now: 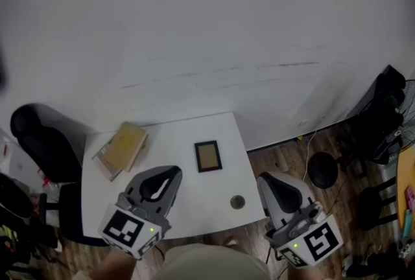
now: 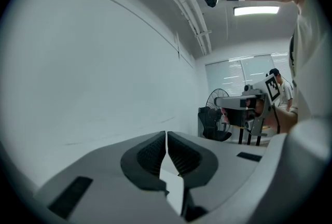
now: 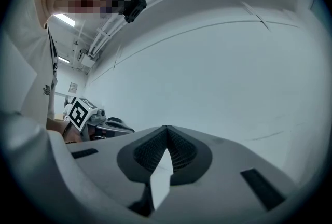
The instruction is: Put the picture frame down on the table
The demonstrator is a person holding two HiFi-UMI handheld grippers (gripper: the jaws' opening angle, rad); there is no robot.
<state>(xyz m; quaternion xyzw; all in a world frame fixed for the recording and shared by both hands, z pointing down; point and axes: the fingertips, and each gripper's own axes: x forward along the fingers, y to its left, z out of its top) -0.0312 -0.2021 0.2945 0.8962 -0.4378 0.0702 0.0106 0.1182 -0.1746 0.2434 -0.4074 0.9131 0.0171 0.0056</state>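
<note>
Picture frame (image 1: 208,156) lies flat on the counter (image 1: 175,141), long axis running away from the person, ahead between left tool (image 1: 171,174) and right tool (image 1: 266,180), nearer the left; both tools have jaws together and hold nothing.

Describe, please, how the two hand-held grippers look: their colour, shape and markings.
The left gripper and the right gripper look alike. Each has a light grey, rounded shell that narrows toward the tips. The inner pads are black and ribbed. Each carries a white cube with black square markers and a small green light. No cables show.
</note>
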